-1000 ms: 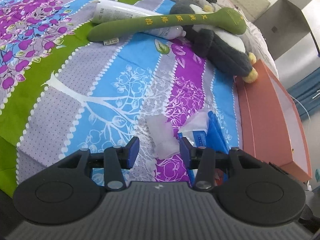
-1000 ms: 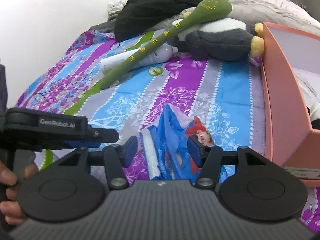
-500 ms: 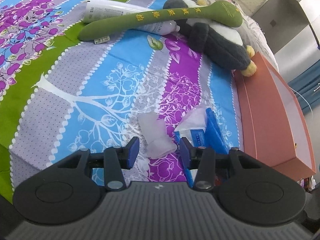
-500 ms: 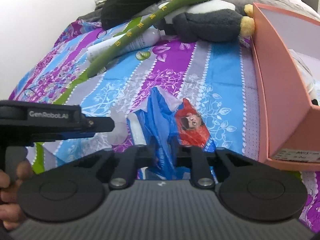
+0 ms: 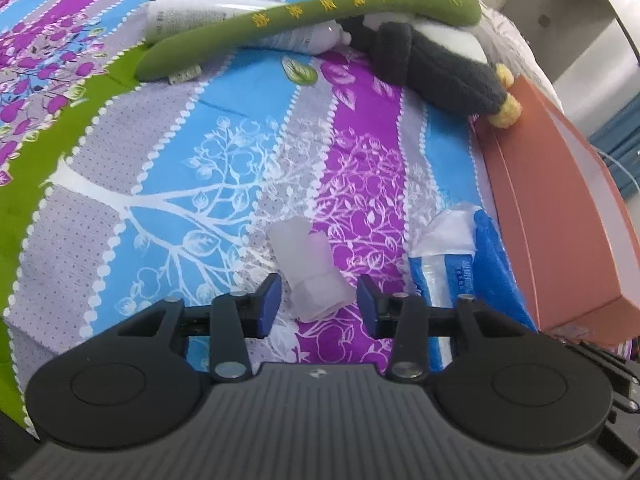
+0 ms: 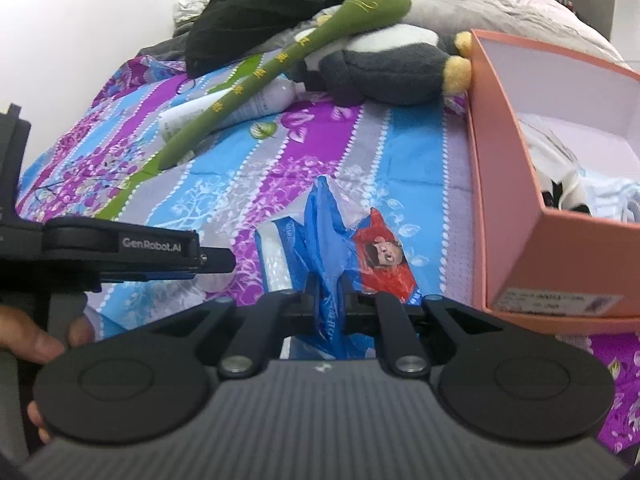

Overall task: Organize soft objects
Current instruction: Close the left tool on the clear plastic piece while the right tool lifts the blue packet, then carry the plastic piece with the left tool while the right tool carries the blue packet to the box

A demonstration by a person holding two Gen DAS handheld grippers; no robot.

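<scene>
A small translucent white soft piece (image 5: 308,268) lies on the patterned bedsheet (image 5: 208,168). My left gripper (image 5: 317,304) straddles its near end. Its jaws are closing, and the blue pads stand just off the piece's sides. A blue plastic tissue pack (image 6: 340,240) with a red picture lies to the right of it, also seen as the blue tissue pack (image 5: 460,268). My right gripper (image 6: 332,308) is shut on the pack's near edge. In the right wrist view, one of the left gripper's fingers (image 6: 160,248) reaches in from the left, with a hand below it.
An open pink box (image 6: 516,200) holding white items stands along the right; the same box (image 5: 560,200) appears in the left wrist view. At the back lie a long green plush (image 5: 312,16), a penguin plush (image 5: 432,64), a white tube (image 5: 192,16) and a black garment (image 6: 280,4).
My right gripper has closed on the blue pack. My left gripper has moved forward and down over the translucent piece, and its jaws have narrowed around it.
</scene>
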